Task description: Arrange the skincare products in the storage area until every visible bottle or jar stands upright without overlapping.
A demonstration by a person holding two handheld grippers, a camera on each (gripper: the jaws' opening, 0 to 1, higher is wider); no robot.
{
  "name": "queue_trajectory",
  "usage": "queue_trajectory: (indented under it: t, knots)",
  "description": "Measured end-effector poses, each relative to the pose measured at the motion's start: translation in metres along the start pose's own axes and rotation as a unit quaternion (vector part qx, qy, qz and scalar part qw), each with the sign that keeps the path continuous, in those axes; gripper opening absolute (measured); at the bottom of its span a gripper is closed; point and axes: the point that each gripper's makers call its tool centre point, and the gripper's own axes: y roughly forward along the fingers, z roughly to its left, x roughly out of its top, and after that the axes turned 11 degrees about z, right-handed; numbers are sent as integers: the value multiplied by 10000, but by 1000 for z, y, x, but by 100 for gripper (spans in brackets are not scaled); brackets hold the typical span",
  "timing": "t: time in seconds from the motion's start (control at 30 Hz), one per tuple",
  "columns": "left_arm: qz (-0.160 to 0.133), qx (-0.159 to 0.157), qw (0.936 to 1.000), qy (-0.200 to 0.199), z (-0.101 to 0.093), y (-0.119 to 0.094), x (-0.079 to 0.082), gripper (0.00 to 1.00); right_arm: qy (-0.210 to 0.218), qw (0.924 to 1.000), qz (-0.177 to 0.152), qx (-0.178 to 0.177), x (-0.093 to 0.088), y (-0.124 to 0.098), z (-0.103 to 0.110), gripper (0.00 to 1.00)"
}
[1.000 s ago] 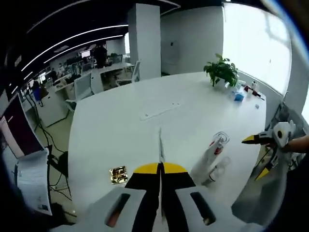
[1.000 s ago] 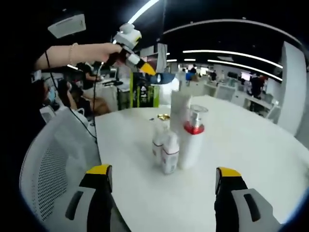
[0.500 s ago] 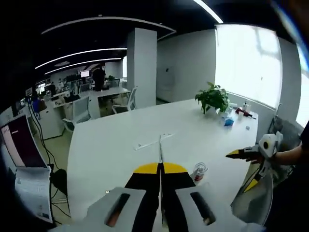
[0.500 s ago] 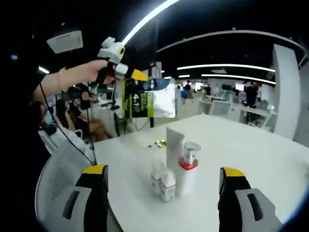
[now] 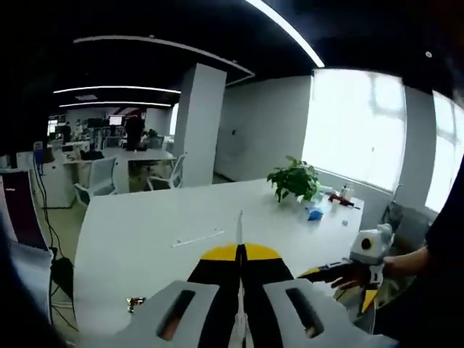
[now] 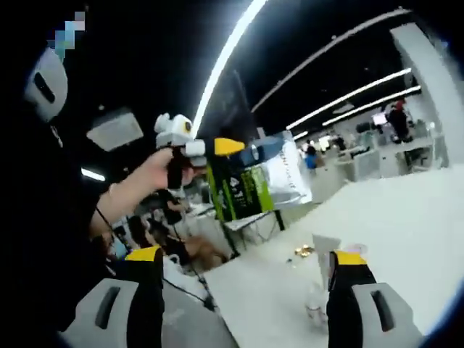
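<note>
My left gripper [image 5: 241,251] is shut with nothing in it, its yellow tips pressed together above the white table [image 5: 145,232]. In the right gripper view a raised hand holds that left gripper [image 6: 217,147] high up. My right gripper [image 6: 246,257] is open and empty. Past its right jaw, low on the table, stand the skincare products: a white tube [image 6: 323,251], a clear-capped bottle top [image 6: 356,250] and a small white bottle [image 6: 313,309]. The jaw partly hides them. In the left gripper view the right gripper [image 5: 335,275] hangs open at the table's right edge.
A potted plant [image 5: 293,180] and small items [image 5: 316,212] sit at the table's far end. A thin flat strip [image 5: 197,238] lies mid-table, and a small gold object [image 5: 133,301] lies near the left jaw. A green and white banner [image 6: 254,181] stands behind the table.
Both cameras have lifted and tilted upward. The products have dropped out of the left gripper view and slid to the lower right of the right gripper view. Neither gripper changed its state.
</note>
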Motion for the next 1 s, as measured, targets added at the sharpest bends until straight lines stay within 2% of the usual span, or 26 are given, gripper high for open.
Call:
queue_trajectory:
  t: [0.13,0.23,0.27,0.3,0.33,0.37,0.47,0.5,0.53,0.63,0.67,0.73,0.77,0.83,0.9,1.0]
  knots:
    - [-277,-272,9992,-46,-19,-8,17,0,393,9976,-428,376,14,13,10,93]
    - [-557,-765,9950,-334,-36,-15,30,0,832,9893,-920,763,33,20,14,92]
    - [-632,-941,9927,-404,-43,-17,33,0,989,9854,-1094,854,40,21,14,92]
    - [-711,-1247,9883,-525,-51,-19,36,0,1166,9792,-1325,997,47,23,15,92]
    - [-825,-1300,9863,-597,-52,-20,39,0,1299,9747,-1457,1093,52,24,16,92]
    - [-858,-1536,9815,-749,-59,-22,41,0,1496,9675,-1609,1250,58,26,18,92]
    - [-942,-1693,9773,-861,-65,-24,43,0,1731,9547,-1971,1401,71,29,17,90]
    - [-986,-1763,9751,-919,-68,-25,44,0,1765,9502,-2122,1449,77,28,17,87]
    - [-1010,-1839,9729,-970,-71,-26,45,0,1777,9490,-2154,1464,78,28,18,83]
    - [-1037,-1916,9707,-1015,-74,-27,44,0,1909,9346,-2498,1664,94,22,21,70]
    - [-1101,-2006,9676,-1067,-75,-28,45,0,2025,9259,-2659,1760,100,19,20,66]
    - [-1186,-2135,9622,-1209,-75,-28,45,0,2147,9164,-2876,1769,108,16,16,57]
    - [-1180,-2240,9582,-1330,-75,-28,44,0,2134,9153,-2932,1751,110,15,15,54]
    - [-1234,-2288,9547,-1451,-74,-28,42,0,2132,9143,-3010,1674,112,14,12,49]
    - [-1225,-2281,9546,-1475,-73,-27,39,0,2157,9141,-3021,1632,113,12,11,41]
    - [-1186,-2252,9552,-1507,-73,-24,35,0,2054,9177,-3029,1545,115,8,13,25]
